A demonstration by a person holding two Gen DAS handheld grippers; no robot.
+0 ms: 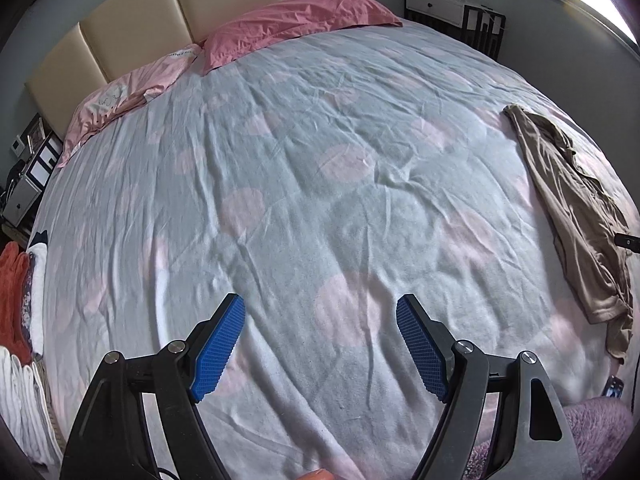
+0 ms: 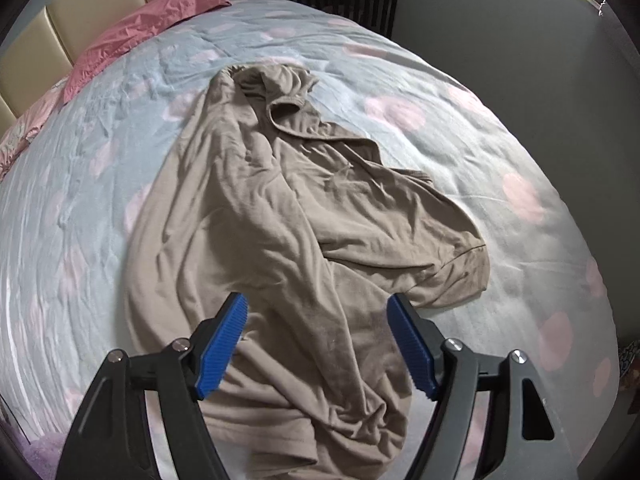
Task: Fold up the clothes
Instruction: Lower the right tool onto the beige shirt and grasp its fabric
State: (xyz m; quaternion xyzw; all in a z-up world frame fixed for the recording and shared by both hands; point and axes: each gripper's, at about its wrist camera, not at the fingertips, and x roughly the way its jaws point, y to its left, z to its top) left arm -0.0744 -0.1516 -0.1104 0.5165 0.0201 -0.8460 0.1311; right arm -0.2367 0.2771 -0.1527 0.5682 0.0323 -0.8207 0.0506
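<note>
A crumpled beige garment (image 2: 280, 232) lies on the bed, stretched from near the pillows toward me. In the left wrist view the same beige garment (image 1: 572, 208) lies far right on the bed. My right gripper (image 2: 318, 312) is open, its blue pads on either side of the garment's lower part, just above it. My left gripper (image 1: 320, 312) is open and empty over bare duvet, well left of the garment.
The bed has a pale blue duvet with pink spots (image 1: 300, 152), pink pillows (image 1: 296, 24) and a beige padded headboard (image 1: 132, 36). Folded clothes (image 1: 20, 304) are stacked at the left bed edge. A nightstand (image 1: 440, 4) stands beyond the bed's far right corner.
</note>
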